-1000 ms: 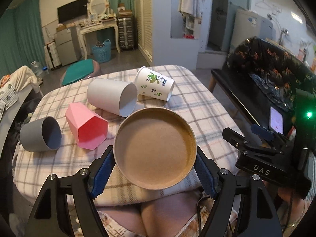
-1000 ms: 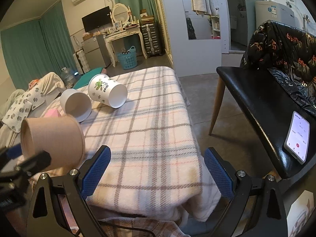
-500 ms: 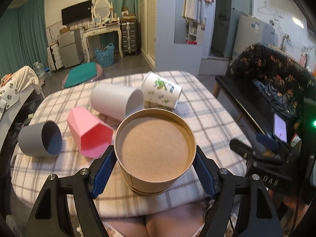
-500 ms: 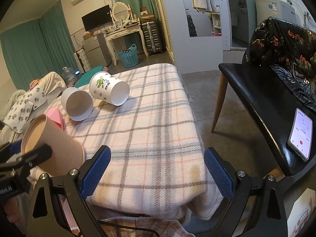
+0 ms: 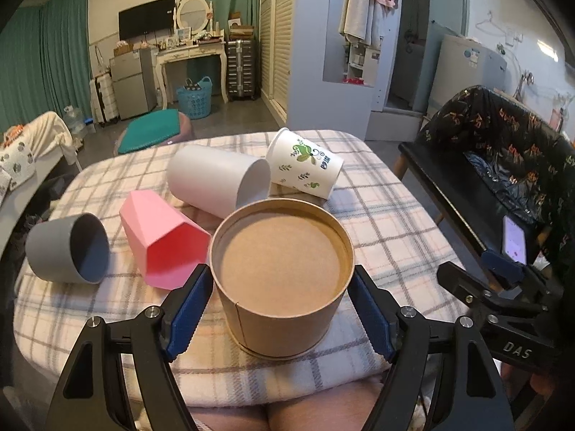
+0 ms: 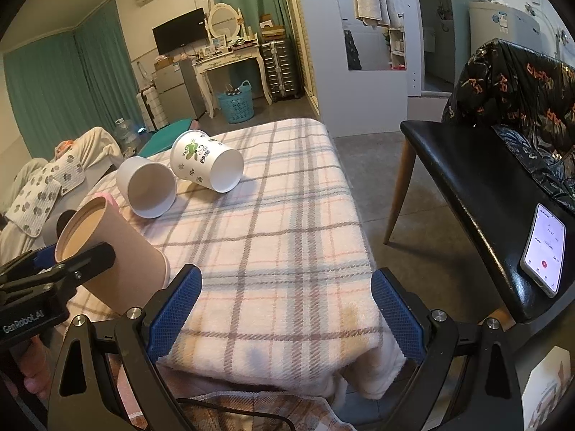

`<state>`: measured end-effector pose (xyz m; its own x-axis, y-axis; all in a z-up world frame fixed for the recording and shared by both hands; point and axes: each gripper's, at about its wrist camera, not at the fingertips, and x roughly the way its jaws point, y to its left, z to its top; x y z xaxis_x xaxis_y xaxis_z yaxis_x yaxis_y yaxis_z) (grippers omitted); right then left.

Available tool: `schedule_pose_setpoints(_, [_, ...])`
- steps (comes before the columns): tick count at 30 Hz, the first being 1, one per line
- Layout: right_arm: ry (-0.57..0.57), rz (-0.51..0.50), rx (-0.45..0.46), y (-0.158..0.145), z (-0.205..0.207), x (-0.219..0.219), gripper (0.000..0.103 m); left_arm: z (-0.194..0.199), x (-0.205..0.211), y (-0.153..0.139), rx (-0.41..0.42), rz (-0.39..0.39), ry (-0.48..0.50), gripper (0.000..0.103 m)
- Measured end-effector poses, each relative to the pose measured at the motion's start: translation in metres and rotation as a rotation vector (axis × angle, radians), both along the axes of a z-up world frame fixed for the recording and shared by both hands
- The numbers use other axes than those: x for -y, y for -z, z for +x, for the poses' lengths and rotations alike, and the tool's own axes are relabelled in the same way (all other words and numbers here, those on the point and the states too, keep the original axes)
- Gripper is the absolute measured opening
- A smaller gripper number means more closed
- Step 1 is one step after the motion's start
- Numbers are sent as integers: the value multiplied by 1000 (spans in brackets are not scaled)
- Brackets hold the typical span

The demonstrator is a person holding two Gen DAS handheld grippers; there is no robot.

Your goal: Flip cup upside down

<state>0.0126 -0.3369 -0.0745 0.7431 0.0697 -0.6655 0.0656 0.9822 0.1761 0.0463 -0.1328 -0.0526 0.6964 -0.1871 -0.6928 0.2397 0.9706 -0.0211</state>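
Observation:
A brown paper cup [image 5: 282, 280] stands upside down, rim on the plaid tablecloth [image 5: 388, 230] near the front edge, its recessed bottom facing up. My left gripper [image 5: 282, 305] straddles it, blue pads [image 5: 188, 309] at its sides; contact is unclear. In the right wrist view the same cup [image 6: 115, 258] sits at the left with the left gripper's finger across it. My right gripper [image 6: 284, 319] is open and empty above the table's front right part.
Lying on their sides behind the brown cup: a grey cup [image 5: 70, 248], a pink faceted cup [image 5: 161, 240], a white cup [image 5: 219, 185] and a leaf-printed paper cup [image 5: 305, 168]. A black bench [image 6: 478, 194] with a phone [image 6: 544, 255] stands right of the table.
The brown cup has come down from held above the table edge onto the cloth, bottom up. My left gripper came down with it. My right gripper stayed almost still.

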Motion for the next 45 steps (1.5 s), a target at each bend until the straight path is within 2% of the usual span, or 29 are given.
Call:
schedule_pose_setpoints(4, [-7, -10, 15, -7, -6, -4, 96, -4, 0, -9, 20, 0, -4, 81])
schedule_pose_setpoints(10, [-19, -28, 49, -19, -22, -13, 96, -21, -6, -33, 112, -7, -13, 83])
schedule_pose_setpoints(14, [-30, -45, 80, -30, -36, -20, 96, -41, -17, -48, 186, -30, -33, 83])
schedule_pose_setpoints(24, [-91, -128, 173, -60, -79, -53, 96, -97, -47, -63, 306, -90, -91, 83])
schedule_pose_setpoints(27, [-98, -142, 204, -68, -92, -61, 96, -111, -54, -63, 342, -89, -105, 83])
schedule_pose_setpoints(31, [-89, -152, 230, -72, -106, -69, 96, -132, -64, -61, 404, -74, -145, 93])
schedule_pose_setpoints(33, [-80, -160, 247, -72, -112, -71, 103, -139, -69, -58, 434, -54, -180, 97])
schedule_pose_setpoints(34, [-80, -165, 261, -72, -115, -73, 103, -141, -71, -57, 444, -48, -191, 98])
schedule_pose_setpoints(40, [-117, -167, 292, -69, -115, -83, 103, -143, -80, -42, 448, -6, -243, 99])
schedule_pose_setpoints(45, [-119, -176, 288, -66, -112, -87, 103, -144, -85, -37, 436, -21, -244, 100])
